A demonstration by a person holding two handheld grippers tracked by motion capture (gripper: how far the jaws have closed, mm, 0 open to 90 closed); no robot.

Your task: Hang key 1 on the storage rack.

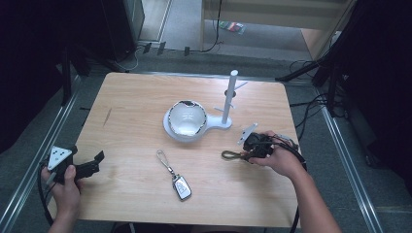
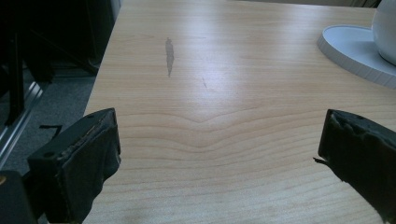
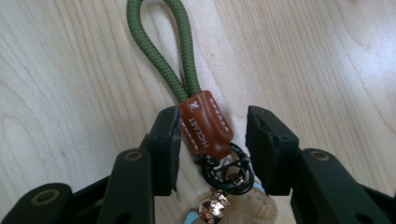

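Jaws of my right gripper (image 3: 212,135) straddle the brown tab (image 3: 205,125) of the green lanyard (image 3: 159,46) lying near the table's (image 1: 131,97) right edge, one pad touching, the other just clear, lined up to pinch there. My left gripper (image 2: 219,163) idles wide open over bare wood, leaving the stand (image 1: 227,99) approach free.

We see the pale wooden table (image 1: 145,194) evenly lit from overhead while the room around it sinks into near-black, a soft sheen whitening the grain in the left gripper view — the glossy white ceramic bowl (image 1: 187,119) glares, and both close views look slightly soft.
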